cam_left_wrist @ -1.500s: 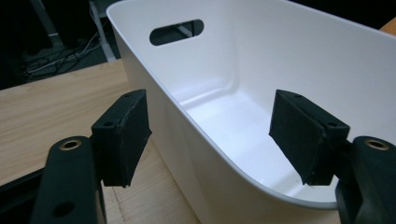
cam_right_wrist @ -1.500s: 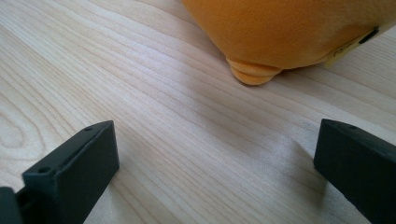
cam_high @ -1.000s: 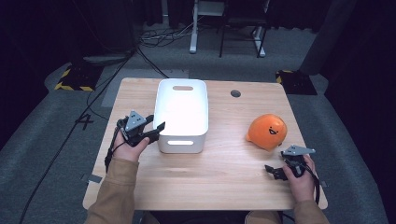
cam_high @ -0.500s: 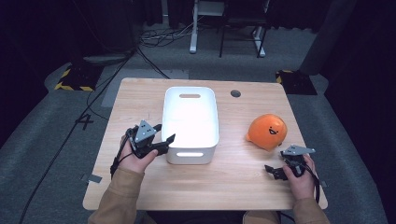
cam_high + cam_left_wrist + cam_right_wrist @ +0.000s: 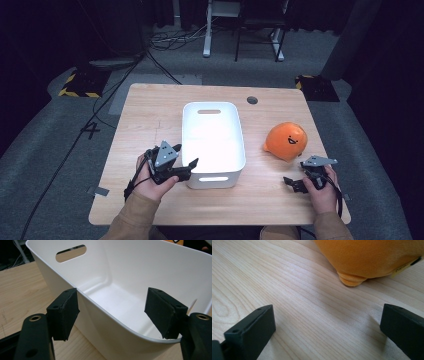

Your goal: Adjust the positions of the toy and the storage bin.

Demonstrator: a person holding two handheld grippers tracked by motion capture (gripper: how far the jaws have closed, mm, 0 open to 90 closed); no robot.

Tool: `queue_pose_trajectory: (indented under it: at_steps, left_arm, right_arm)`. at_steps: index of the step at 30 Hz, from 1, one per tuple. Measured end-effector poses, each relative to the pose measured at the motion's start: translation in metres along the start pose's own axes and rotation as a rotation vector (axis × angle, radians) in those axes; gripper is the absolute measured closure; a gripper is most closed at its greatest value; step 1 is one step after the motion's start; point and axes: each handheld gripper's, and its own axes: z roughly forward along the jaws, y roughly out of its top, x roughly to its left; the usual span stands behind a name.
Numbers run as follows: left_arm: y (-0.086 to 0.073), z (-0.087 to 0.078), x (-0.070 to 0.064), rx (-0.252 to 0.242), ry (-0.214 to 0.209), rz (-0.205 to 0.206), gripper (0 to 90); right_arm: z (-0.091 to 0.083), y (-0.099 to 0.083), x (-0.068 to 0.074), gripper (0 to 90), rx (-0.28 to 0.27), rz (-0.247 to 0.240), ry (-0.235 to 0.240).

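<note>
A white plastic bin (image 5: 212,135) with handle slots stands in the middle of the wooden table (image 5: 150,115). My left gripper (image 5: 186,155) is open at the bin's near left corner. In the left gripper view the bin wall (image 5: 105,315) runs between the jaws of the left gripper (image 5: 112,312), one pad outside it and one inside. The bin holds nothing. An orange round plush toy (image 5: 286,141) with a small face lies to the right. My right gripper (image 5: 295,174) hovers open near the front edge, just short of the toy (image 5: 372,257), nothing between its jaws.
A round cable hole (image 5: 252,100) sits at the table's far edge. Cables, desk legs and a yellow-black floor marking (image 5: 77,91) lie beyond the table on the grey carpet. Bare wood stretches left of the bin.
The bin has slid toward the person and a little to the right, together with my left gripper at its corner. The right gripper and the toy have stayed put.
</note>
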Motion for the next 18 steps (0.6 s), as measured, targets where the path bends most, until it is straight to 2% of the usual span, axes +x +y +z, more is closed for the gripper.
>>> queue_pose_trajectory:
  at_steps: [5, 9, 18]
  left_arm:
    - [0.0, -0.001, -0.019, 0.015, -0.02, 0.014, 25.1]
    - [-0.001, -0.003, -0.027, 0.016, -0.032, 0.023, 24.2]
    - [-0.004, -0.01, -0.052, 0.01, -0.022, 0.068, 23.4]
  right_arm:
    - [0.0, 0.0, 0.0, 0.0, 0.0, -0.001, 0.001]
    - [0.0, 0.0, 0.0, 0.0, 0.0, -0.001, 0.001]
    - [0.0, 0.0, 0.0, 0.0, 0.0, -0.002, 0.001]
